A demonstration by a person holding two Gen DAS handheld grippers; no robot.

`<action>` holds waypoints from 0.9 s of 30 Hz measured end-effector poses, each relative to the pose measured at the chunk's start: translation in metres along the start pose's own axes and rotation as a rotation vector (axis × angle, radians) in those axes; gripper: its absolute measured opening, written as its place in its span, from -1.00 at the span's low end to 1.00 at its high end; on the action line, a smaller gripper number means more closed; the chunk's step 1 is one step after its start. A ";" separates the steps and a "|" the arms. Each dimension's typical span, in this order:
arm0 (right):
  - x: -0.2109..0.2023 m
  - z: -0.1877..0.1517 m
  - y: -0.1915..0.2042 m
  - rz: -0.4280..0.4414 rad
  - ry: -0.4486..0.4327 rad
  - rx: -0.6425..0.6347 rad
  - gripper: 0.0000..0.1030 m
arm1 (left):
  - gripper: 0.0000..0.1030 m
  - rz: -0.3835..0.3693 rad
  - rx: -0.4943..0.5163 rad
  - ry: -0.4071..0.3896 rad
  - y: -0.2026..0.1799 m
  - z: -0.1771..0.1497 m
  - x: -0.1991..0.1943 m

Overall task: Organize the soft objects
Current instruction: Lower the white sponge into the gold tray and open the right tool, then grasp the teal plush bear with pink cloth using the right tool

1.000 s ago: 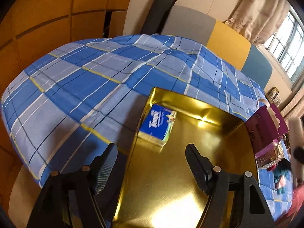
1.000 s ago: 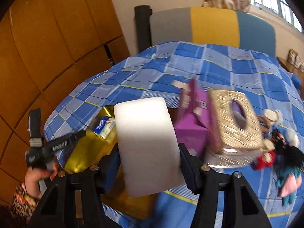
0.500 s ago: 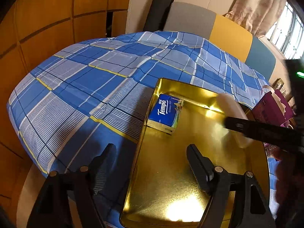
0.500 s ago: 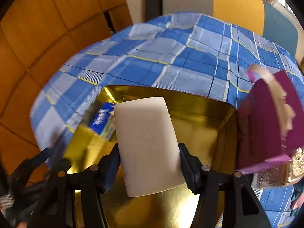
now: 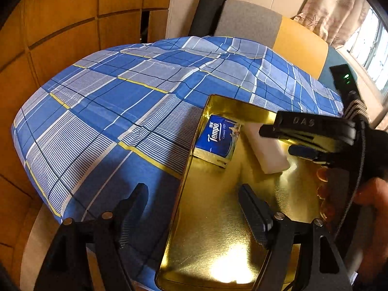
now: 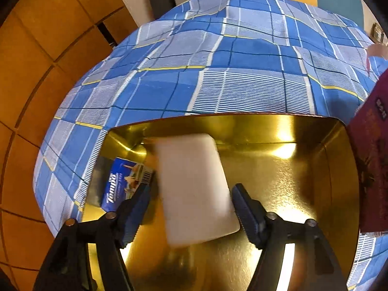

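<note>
Plaid bedspread (image 6: 242,55); blurred white sponge (image 6: 194,189) hides tissue pack (image 6: 121,184) edge.

Your right gripper (image 6: 191,206) points steeply down, its jaws opening; your left gripper (image 5: 194,206) hangs open, angled downward too.

In the tray (image 5: 218,254), the tissue pack (image 5: 219,139) lies left of, perhaps touching, the sponge (image 5: 266,150).

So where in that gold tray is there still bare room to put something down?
The gold tray is bare along its near half, and on the side toward the maroon box. The far corner is crowded: the blue tissue pack and the white sponge lie side by side there.
</note>
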State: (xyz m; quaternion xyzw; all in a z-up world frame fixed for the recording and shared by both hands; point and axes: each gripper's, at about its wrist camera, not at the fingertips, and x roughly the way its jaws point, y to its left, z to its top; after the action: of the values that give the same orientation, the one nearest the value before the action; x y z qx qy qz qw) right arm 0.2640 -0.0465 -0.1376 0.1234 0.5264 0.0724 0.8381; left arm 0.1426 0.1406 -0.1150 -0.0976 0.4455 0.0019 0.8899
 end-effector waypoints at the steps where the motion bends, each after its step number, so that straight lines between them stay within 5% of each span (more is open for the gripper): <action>1: -0.002 0.000 0.000 0.008 -0.006 0.002 0.46 | 0.50 -0.001 0.002 0.001 -0.001 0.000 0.000; 4: -0.011 0.001 0.001 0.060 -0.028 -0.004 0.52 | 0.50 -0.002 0.011 -0.004 -0.003 -0.002 -0.001; 17: -0.120 -0.023 0.016 -0.011 -0.223 -0.244 0.52 | 0.53 0.016 0.104 -0.032 -0.031 -0.009 -0.013; 27: -0.187 -0.073 -0.065 -0.168 -0.307 -0.253 0.52 | 0.64 0.010 0.238 -0.068 -0.083 -0.025 -0.035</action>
State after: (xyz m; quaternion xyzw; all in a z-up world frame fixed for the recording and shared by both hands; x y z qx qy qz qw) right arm 0.1157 -0.1463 -0.0244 -0.0175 0.3879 0.0482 0.9203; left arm 0.1098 0.0576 -0.0876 0.0110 0.4129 -0.0429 0.9097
